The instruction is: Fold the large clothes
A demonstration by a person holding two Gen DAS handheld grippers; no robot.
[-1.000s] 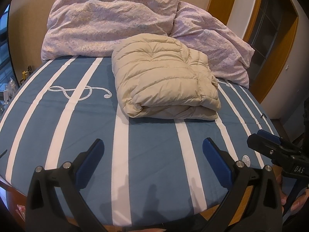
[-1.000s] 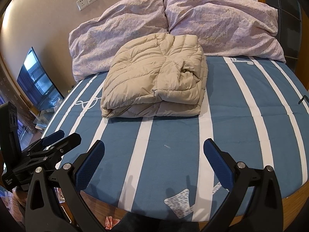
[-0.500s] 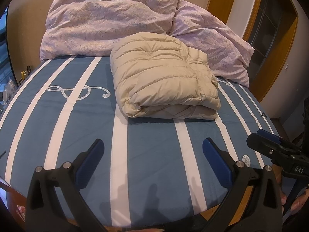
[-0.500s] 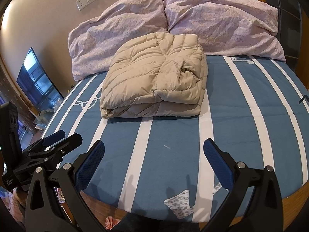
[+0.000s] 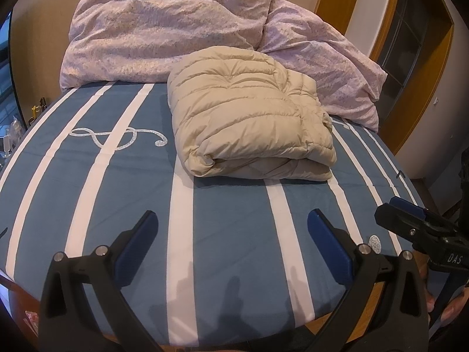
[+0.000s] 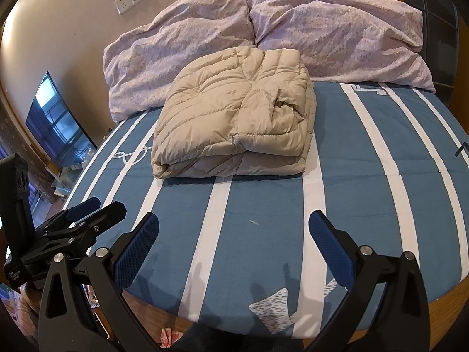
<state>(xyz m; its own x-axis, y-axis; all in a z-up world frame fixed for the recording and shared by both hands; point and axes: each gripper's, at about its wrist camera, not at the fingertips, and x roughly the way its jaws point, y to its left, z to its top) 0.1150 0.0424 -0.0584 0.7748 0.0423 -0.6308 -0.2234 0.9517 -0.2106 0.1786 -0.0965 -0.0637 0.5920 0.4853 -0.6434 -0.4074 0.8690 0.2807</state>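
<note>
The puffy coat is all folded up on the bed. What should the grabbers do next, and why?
Probably just back away and finish. The beige puffy jacket already lies folded in a neat bundle on the striped bed, in front of the pillows. Both the left gripper and the right gripper are open, hold nothing, and hang apart from it.

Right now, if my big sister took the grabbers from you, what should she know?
Left gripper: open, holding nothing, hovering over the near edge of the bed.
Right gripper: open, holding nothing, beside the left one at the same edge.
The beige puffy jacket lies folded in a thick bundle in the middle of the bed, in front of the purple pillows.
Done: the jacket looks fully folded.
Left: maybe nothing. One flap on top puckers a little, so she could press it flat.
</note>
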